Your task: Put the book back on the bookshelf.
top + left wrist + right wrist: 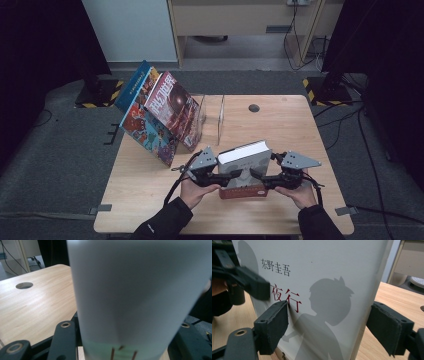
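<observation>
White book (243,167) upright on table (150,200); left tool (212,176), right tool (263,179) both straddle it, unclamped.

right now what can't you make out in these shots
- Book in the left gripper view: a blurred white surface, too close to read.
- Right gripper, right gripper view: one pad touches the cover; the far pad's contact is unclear.
- Magazines, high view: titles too small.
- Book's underside, high view: hidden.
</observation>
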`<action>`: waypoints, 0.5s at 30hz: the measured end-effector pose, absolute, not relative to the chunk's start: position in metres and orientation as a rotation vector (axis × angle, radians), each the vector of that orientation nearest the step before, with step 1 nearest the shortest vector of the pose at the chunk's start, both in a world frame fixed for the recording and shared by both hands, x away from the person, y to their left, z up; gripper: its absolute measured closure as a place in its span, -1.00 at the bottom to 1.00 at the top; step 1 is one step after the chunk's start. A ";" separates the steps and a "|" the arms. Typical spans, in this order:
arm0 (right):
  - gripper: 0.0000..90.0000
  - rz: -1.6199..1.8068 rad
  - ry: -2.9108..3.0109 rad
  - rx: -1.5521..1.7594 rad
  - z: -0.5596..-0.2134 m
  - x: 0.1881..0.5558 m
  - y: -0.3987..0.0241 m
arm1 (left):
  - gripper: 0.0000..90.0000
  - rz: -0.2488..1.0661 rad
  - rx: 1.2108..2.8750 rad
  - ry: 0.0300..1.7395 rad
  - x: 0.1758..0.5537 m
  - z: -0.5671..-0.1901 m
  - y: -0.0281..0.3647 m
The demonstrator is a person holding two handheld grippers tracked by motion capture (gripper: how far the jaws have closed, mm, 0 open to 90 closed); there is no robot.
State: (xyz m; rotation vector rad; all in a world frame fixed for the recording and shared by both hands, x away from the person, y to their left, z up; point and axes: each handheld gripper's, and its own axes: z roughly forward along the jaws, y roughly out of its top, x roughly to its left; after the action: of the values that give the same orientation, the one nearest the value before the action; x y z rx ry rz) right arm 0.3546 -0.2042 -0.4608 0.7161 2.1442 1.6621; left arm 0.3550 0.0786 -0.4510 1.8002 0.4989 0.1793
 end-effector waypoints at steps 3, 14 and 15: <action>-0.55 1.664 2.147 0.708 -0.461 0.354 -0.205 | 0.02 0.175 1.793 0.495 0.355 -0.456 0.078; -0.53 1.673 2.152 0.712 -0.461 0.355 -0.207 | 0.05 0.169 1.830 0.484 0.355 -0.470 0.075; -0.53 1.672 2.151 0.712 -0.461 0.355 -0.207 | 0.06 0.169 1.829 0.486 0.355 -0.470 0.075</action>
State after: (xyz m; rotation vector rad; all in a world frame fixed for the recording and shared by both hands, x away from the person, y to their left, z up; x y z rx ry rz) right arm 0.3551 -0.2069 -0.4608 0.7115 2.1507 1.6724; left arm 0.3553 0.0746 -0.4705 1.8290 0.4861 0.1688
